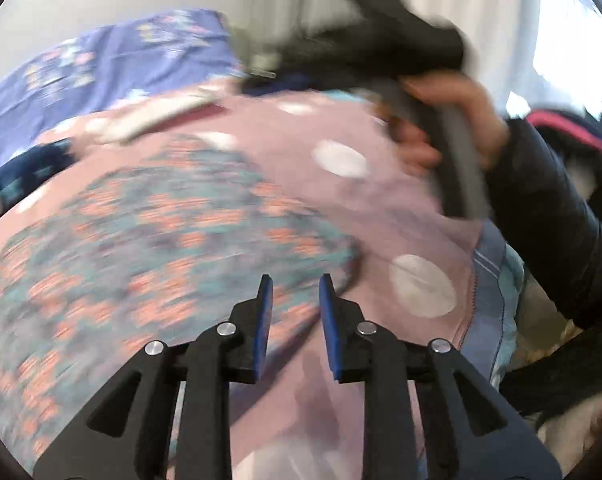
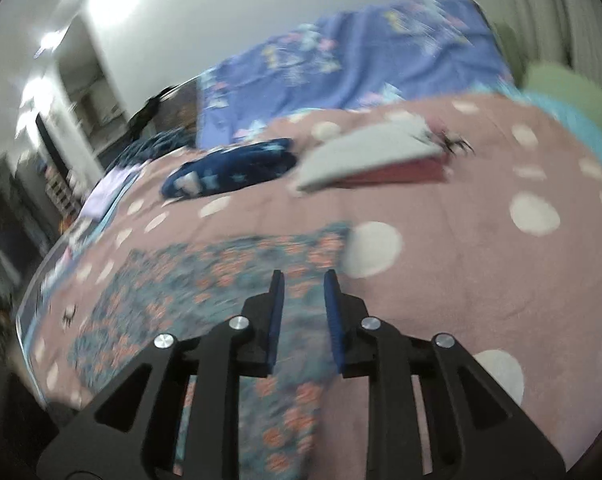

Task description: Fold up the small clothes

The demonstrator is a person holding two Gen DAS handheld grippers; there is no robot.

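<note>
A small teal garment with an orange flower print (image 1: 149, 232) lies flat on a pink blanket with white dots (image 1: 341, 160). My left gripper (image 1: 294, 284) is open and empty, hovering over the garment's right edge. In the right wrist view the same garment (image 2: 205, 280) lies spread out, and my right gripper (image 2: 303, 280) is open and empty above its upper right part. Both views are motion-blurred. The person's right hand (image 1: 441, 128) holding the other gripper's handle shows at the upper right of the left wrist view.
A folded grey and red stack (image 2: 373, 156) and a dark blue starred garment (image 2: 229, 172) lie further back on the blanket (image 2: 481, 280). A purple floral sheet (image 2: 341, 64) lies behind them. The bed's left edge (image 2: 37, 280) drops to a cluttered room.
</note>
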